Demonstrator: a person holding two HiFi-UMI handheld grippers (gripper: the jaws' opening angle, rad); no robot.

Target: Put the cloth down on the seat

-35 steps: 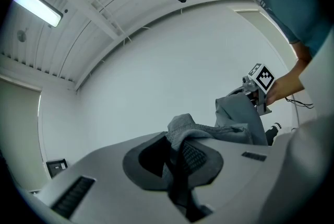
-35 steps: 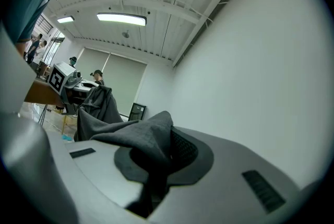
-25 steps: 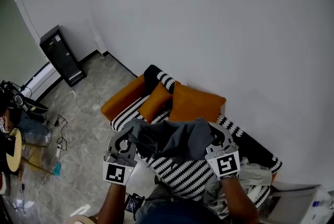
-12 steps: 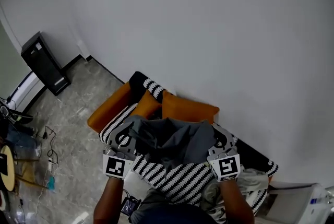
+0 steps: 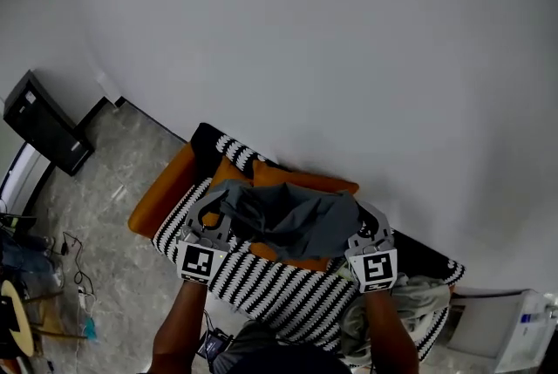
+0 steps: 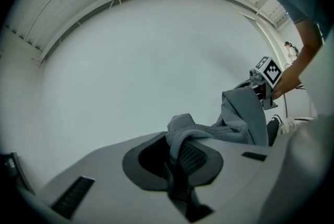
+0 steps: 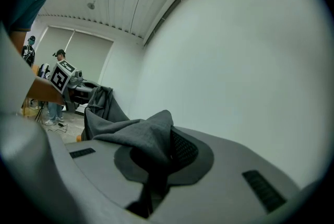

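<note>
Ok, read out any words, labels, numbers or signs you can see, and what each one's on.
No text is readable in any view.
Left marker cube on the left gripper: square marker pattern, no letters.
Right marker cube on the right gripper: the same.
White appliance: any label is too small to read.
Black cabinet: pale patch, too small to read.

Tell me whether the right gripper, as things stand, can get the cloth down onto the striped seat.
Probably yes. The right gripper is shut on the grey cloth, and the striped seat in front of the orange cushions looks bare. A pale heap lies only at its right end.
</note>
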